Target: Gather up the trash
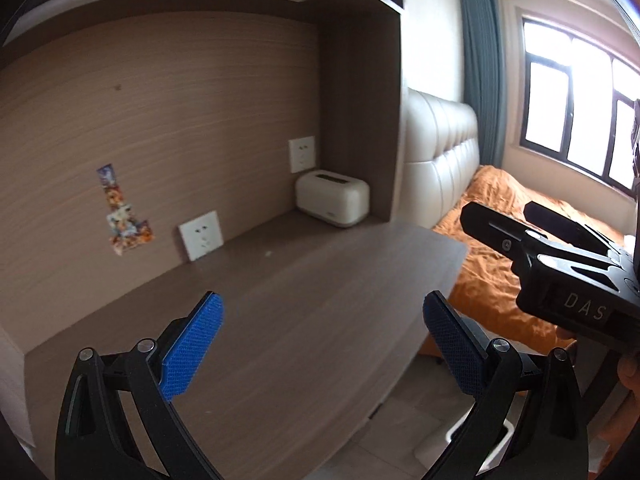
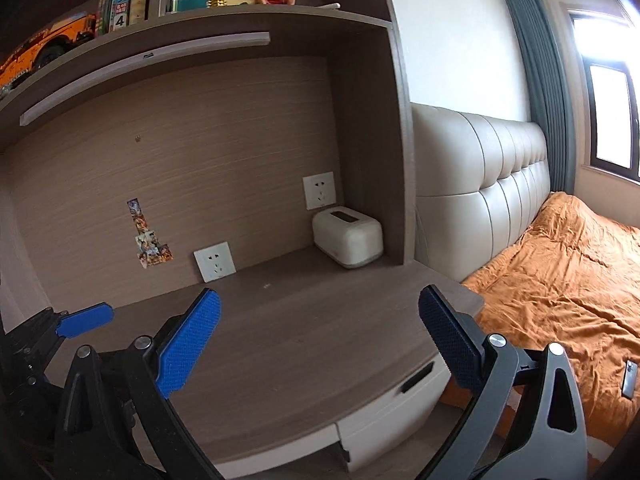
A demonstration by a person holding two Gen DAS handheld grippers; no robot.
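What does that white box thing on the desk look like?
Find the wooden desk beside the bed. In its back right corner, under a wall socket, sits the tissue box: cream, rounded, with a dark slot on top. Nothing else stands on the desk.

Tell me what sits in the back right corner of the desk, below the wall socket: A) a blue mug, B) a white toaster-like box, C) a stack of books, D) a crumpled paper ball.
B: a white toaster-like box with a slot on top stands on the desk in that corner, under the wall socket.
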